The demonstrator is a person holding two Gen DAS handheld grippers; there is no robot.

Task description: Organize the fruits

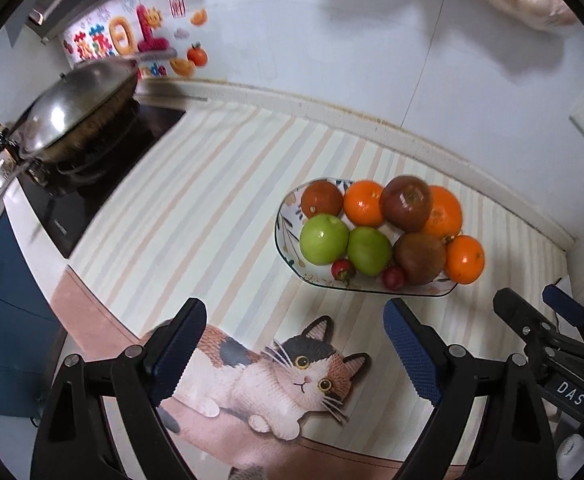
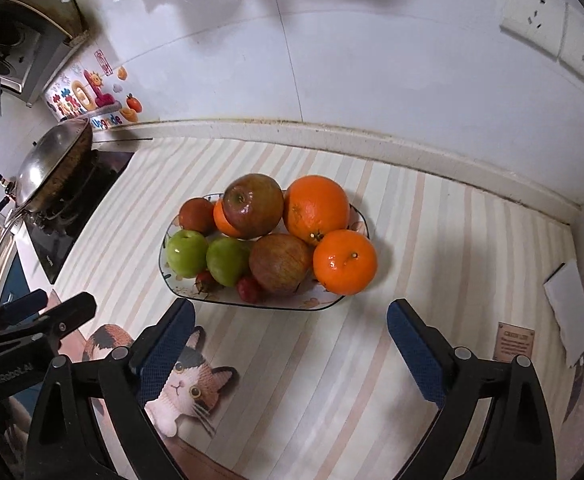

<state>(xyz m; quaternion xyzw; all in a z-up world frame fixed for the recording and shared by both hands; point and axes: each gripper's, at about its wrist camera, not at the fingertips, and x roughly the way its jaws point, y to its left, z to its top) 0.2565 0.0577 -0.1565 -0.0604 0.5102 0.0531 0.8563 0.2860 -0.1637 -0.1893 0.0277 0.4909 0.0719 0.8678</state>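
At far left a lidded metal wok sits on a dark hob, its handle cut off by the lens edge. The left gripper tilts down over the striped mat, blue-padded jaws spread wide with nothing between them. Further right, the glossy floral plate holds the piled fruits: green apples, oranges, reddish apples, and small red ones, possibly strawberries. The right gripper hangs likewise, jaws wide and empty.
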